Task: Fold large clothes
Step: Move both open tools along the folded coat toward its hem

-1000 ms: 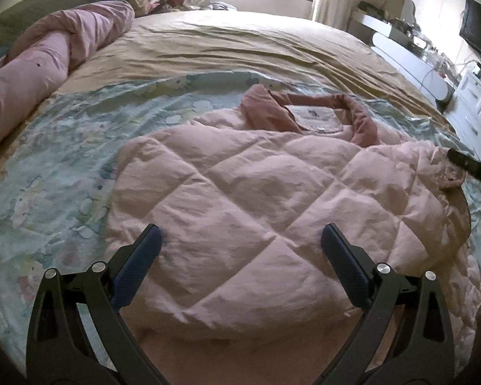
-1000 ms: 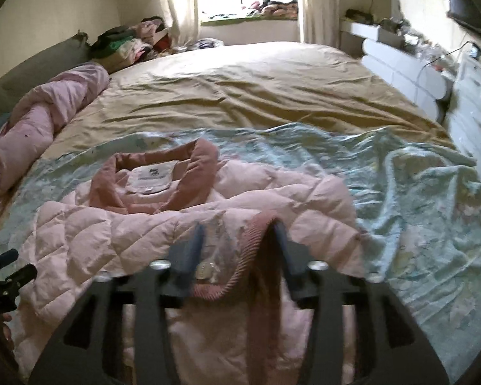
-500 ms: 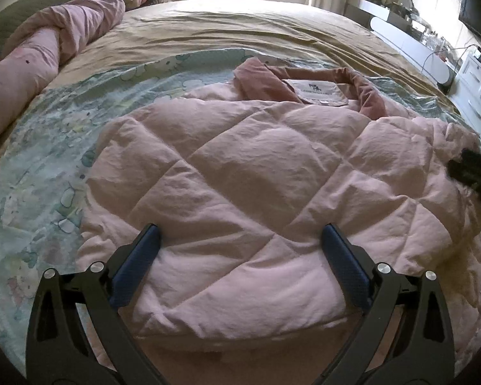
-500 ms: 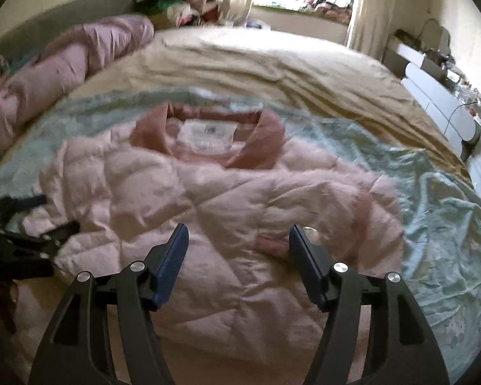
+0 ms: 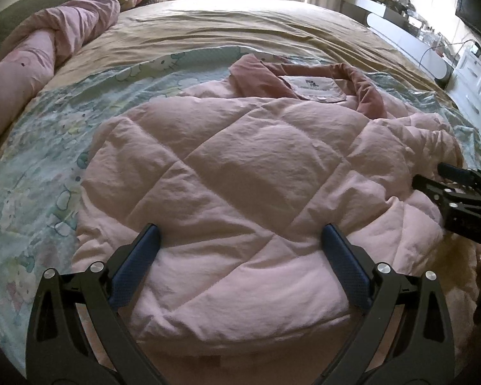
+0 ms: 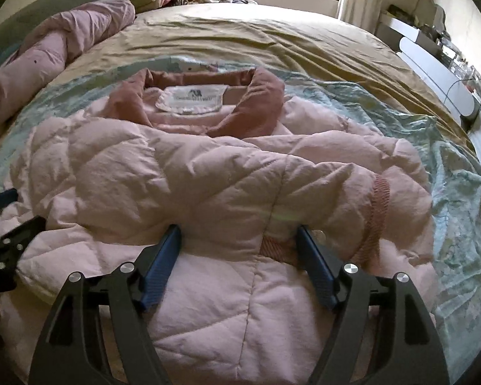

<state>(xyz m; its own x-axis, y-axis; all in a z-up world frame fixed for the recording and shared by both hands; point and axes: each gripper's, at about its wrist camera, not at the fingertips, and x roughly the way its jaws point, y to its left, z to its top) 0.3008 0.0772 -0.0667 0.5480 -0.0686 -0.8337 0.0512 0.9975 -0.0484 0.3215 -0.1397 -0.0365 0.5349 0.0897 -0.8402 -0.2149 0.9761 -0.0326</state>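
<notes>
Item one, far left: a rolled pink duvet [image 5: 45, 64] lies along the bed's edge, well apart from your work.

Item two: a pale blue cartoon-print sheet [image 5: 41, 173] is spread over a tan cover [image 5: 240, 22], and the jacket rests on it.

Item three, your left gripper [image 5: 240, 247]: jaws spread wide, blue pads [image 5: 138, 263] hanging over the jacket's near folded edge. Nothing is pinched; the fabric lies loose between and below the fingers.

Item four, centre: the pink quilted jacket [image 5: 247, 173] lies on the sheet, sides folded in over its front. Its darker rose collar [image 6: 256, 102] points away from you, with the white label [image 6: 192, 98] showing inside the neck.

Item five, your right gripper [image 6: 240, 250]: jaws opening, already fairly wide. The folded sleeve lies under and between the pads, its ribbed cuff [image 6: 376, 205] just beside the right finger; you have hold of nothing. In the left view this gripper sits at the jacket's right edge.

Item six, far right: white drawers [image 5: 471, 89] stand off the bed.
</notes>
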